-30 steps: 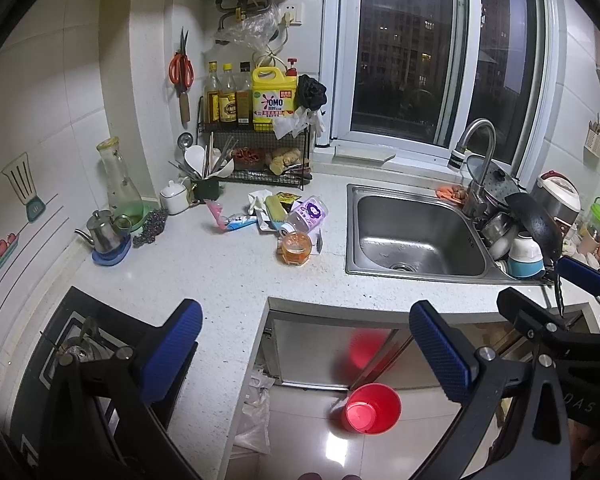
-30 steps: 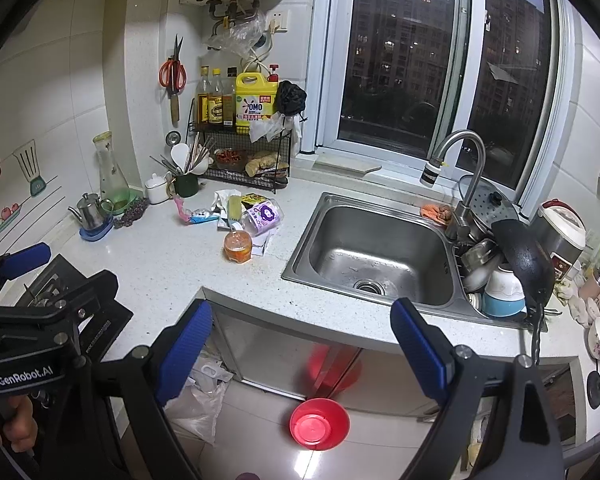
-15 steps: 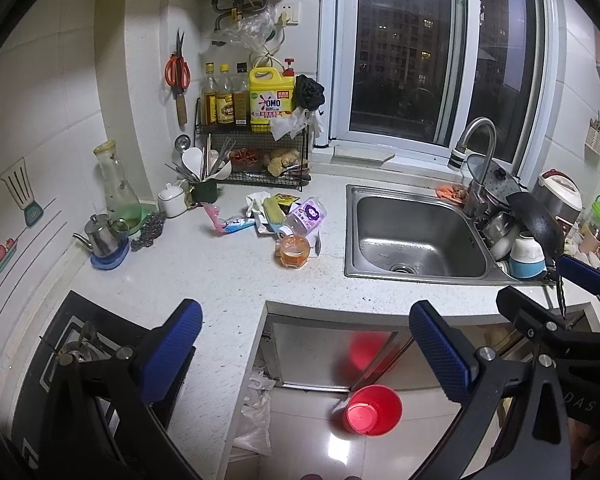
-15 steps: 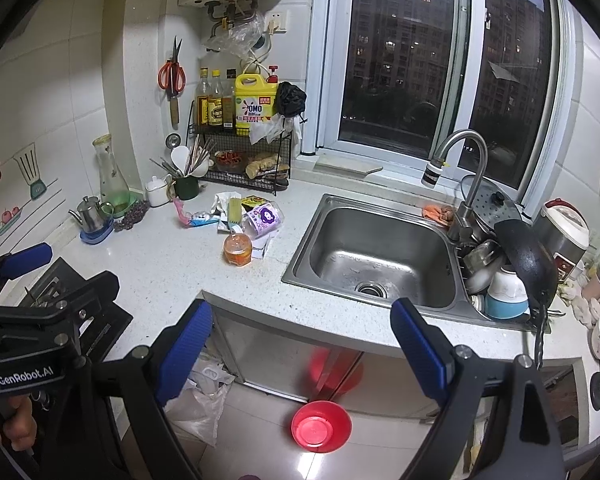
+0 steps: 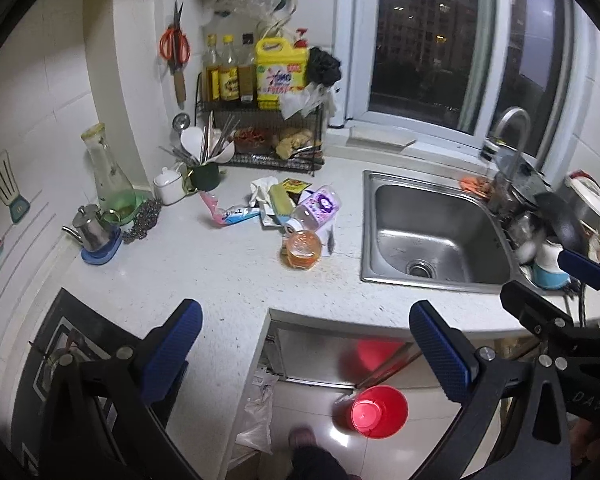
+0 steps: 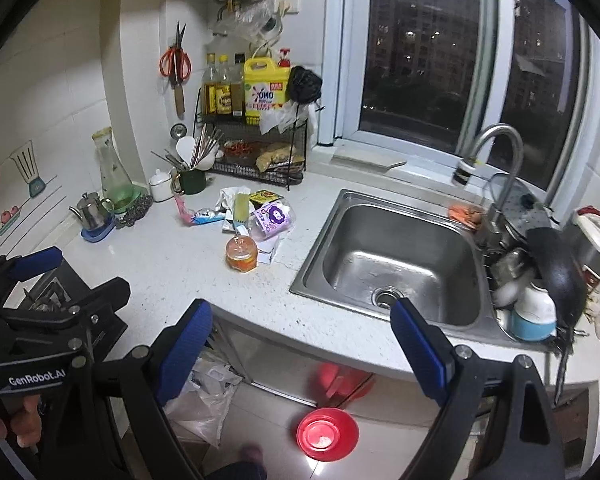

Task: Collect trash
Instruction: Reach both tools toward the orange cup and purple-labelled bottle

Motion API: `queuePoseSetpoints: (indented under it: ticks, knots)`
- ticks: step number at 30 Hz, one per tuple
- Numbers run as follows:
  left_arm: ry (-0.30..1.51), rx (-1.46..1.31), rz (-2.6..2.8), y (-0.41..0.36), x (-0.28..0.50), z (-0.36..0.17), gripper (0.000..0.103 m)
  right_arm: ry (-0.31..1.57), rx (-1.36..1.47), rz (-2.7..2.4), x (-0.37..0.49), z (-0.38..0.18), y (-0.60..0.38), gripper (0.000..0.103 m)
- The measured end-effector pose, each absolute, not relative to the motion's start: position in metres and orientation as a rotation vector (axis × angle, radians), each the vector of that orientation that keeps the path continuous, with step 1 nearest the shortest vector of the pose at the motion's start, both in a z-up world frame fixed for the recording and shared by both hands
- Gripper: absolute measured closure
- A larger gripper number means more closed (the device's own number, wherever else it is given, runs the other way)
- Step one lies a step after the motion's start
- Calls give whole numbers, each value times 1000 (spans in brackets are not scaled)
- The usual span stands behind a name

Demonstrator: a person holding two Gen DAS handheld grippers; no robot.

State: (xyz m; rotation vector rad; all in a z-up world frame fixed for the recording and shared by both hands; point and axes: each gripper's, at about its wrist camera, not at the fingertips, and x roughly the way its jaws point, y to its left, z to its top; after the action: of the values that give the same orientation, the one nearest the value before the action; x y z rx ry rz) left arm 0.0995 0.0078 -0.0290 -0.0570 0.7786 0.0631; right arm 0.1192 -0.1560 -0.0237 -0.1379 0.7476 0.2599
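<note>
The trash pile (image 5: 288,204) sits mid-frame on the white desk (image 5: 220,272), just left of the sink (image 5: 432,232): wrappers, a purple-labelled bottle (image 5: 318,210) on its side, and an orange-lidded jar (image 5: 302,248) at the near edge. My left gripper (image 5: 306,344) and right gripper (image 6: 302,340) hang low in frame, both wide and holding nothing. I judge the bottle may roll toward the sink if I nudge it. The wrappers overlap, so a pinch could drag neighbours off. The jar looks slick and may slip. A red basin (image 6: 327,434) waits on the floor below.
</note>
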Motion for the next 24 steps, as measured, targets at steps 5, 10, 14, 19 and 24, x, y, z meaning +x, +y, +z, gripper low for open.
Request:
queuePoseSetpoints:
  ticks: [5, 10, 14, 19, 24]
  knots:
    - [823, -67, 90, 40, 165, -53, 0, 791, -149, 282, 179, -44, -134, 13]
    - [913, -101, 90, 81, 234, -83, 0, 876, -177, 303, 244, -75, -98, 13]
    - [981, -109, 107, 109, 279, -117, 0, 960, -182, 331, 290, -107, -72, 13]
    - [1068, -137, 122, 139, 314, -163, 0, 1072, -210, 380, 325, -149, -44, 13]
    - [1176, -148, 139, 161, 333, -212, 0, 1189, -242, 414, 347, -191, -22, 13]
